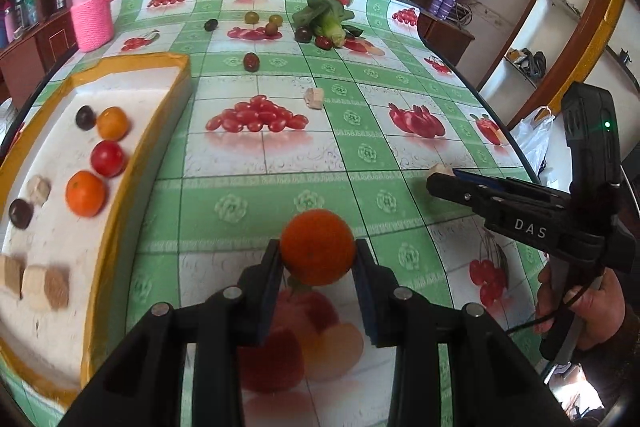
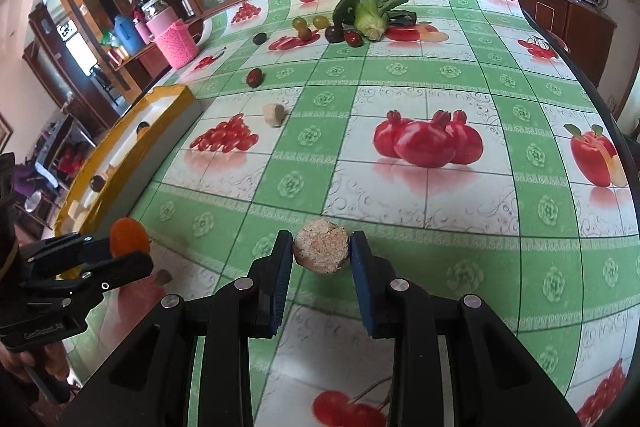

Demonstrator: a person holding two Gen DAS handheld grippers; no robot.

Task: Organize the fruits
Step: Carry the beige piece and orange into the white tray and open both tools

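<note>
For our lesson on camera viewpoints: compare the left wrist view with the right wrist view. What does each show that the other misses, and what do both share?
Only the left wrist view shows the tray's contents laid out: two oranges, a red tomato and wooden blocks. It also shows the orange between the left hand-held gripper's fingers.

Only the right wrist view shows the face of the cork-like chunk gripped by the right hand-held gripper, plus the pomegranate print.

Both show the leafy vegetable, loose grapes, pink basket and each other's gripper.
</note>
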